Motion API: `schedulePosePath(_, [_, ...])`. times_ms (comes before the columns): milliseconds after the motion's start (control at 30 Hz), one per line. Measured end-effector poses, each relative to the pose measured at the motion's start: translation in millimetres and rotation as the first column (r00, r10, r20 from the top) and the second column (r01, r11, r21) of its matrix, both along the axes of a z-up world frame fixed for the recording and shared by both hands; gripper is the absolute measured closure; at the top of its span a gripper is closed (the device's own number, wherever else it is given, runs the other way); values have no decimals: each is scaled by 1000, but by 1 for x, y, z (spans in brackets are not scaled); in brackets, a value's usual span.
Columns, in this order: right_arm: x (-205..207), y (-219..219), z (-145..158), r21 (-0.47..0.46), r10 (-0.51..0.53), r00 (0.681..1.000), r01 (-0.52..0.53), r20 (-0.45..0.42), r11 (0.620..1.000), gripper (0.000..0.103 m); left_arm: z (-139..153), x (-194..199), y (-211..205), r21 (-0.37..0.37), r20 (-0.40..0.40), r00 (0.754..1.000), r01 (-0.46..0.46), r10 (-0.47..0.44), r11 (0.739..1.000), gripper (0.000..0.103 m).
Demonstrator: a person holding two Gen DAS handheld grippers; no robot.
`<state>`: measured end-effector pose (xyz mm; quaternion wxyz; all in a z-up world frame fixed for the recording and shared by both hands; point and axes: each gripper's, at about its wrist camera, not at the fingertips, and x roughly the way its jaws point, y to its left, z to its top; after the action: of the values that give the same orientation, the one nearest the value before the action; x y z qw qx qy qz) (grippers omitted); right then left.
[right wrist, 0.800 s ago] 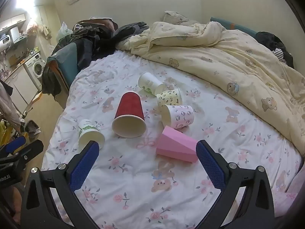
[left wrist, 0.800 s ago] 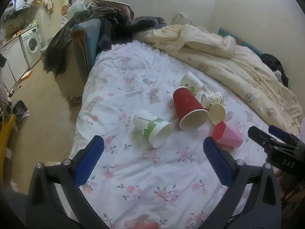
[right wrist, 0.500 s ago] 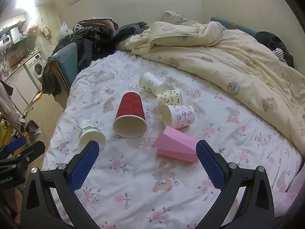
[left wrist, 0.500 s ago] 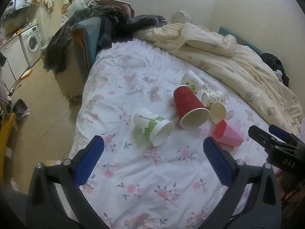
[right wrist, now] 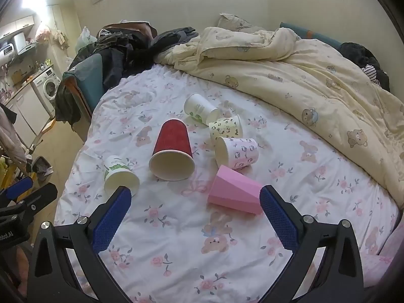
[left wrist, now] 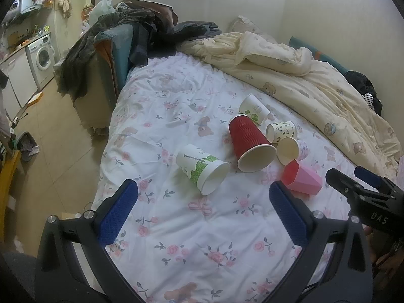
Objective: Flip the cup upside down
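Several cups lie on their sides on the floral bed sheet. A white cup with green print lies nearest the left gripper. A large red cup lies in the middle. A pink faceted cup lies nearest the right gripper. Small patterned cups lie behind. My left gripper is open and empty, short of the green-print cup. My right gripper is open and empty, just in front of the pink cup.
A cream bear-print duvet is bunched along the far and right side of the bed. Clothes are piled on a chair at the bed's far left corner. The bed edge drops to a tiled floor on the left.
Both grippers have eased slightly forward toward the cups; the cups have not moved and both grippers stay open.
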<state>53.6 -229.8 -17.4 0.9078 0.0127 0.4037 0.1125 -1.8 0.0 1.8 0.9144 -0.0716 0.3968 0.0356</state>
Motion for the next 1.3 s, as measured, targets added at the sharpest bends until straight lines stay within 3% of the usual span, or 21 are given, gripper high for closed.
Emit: schedulePosePath(1300, [0, -1, 0, 2, -3, 1000, 3, -1, 1000, 0, 3, 1, 4, -5, 4, 1000, -5, 5, 1000, 0])
